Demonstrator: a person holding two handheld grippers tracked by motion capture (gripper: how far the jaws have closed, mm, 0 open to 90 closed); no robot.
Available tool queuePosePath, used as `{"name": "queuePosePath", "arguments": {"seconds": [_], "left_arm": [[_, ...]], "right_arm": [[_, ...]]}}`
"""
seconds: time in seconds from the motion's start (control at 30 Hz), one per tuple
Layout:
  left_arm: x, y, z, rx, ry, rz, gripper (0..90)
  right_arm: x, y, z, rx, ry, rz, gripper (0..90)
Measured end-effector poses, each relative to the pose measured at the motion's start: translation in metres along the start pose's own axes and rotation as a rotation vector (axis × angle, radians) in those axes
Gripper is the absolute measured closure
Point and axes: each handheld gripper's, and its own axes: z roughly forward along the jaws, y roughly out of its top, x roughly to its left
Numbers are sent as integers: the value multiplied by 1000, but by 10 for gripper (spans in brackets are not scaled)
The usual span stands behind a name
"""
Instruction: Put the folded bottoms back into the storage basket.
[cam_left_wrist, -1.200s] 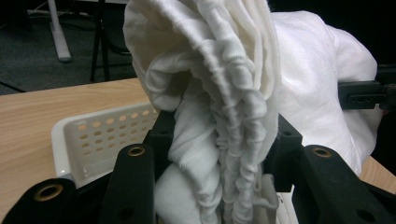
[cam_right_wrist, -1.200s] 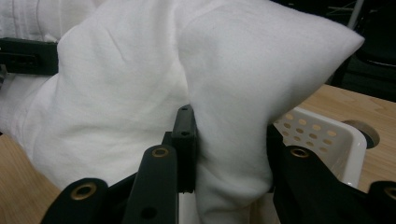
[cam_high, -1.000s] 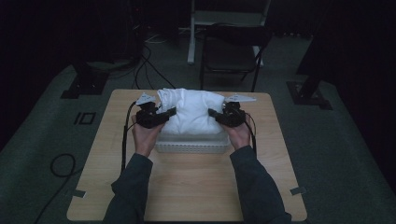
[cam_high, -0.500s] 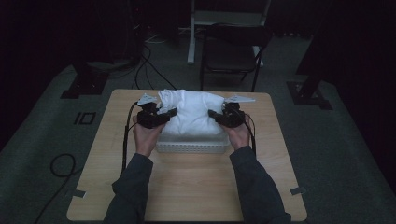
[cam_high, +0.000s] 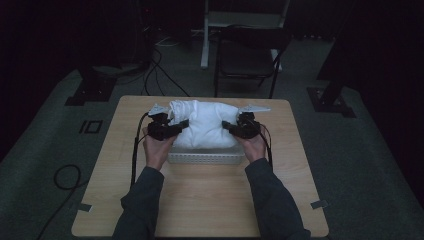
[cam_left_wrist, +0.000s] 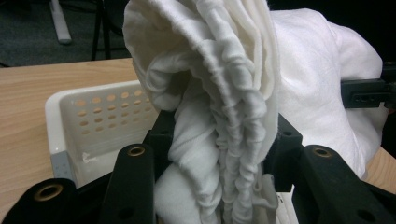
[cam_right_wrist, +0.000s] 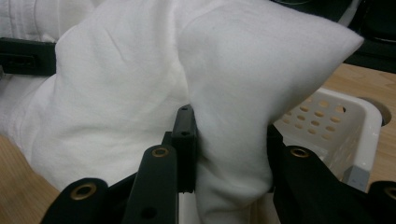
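White cloth bundle (cam_high: 205, 124) bunched over white perforated basket (cam_high: 205, 156) at centre of worktop (cam_high: 200, 200), lower part apparently inside the basket; left tongs (cam_high: 181, 125) clamped on a gathered, pleated fold at the bundle's left end, jaws partly closed by the thickness of fabric between them; right tongs (cam_high: 229, 126) pinched on a smooth corner fold at the right end, jaws tight on cloth; grips at opposite ends probably chosen to spread the load and keep the cloth from sagging while over the basket; both hands level, just above the rim; basket interior under cloth hidden.
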Motion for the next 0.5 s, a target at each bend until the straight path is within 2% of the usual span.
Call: {"name": "queuePosePath", "arguments": {"seconds": [0.5], "left_arm": [[4, -11, 12, 38, 19, -2, 561]], "right_arm": [[-2, -12, 9, 31, -13, 10, 696]]}}
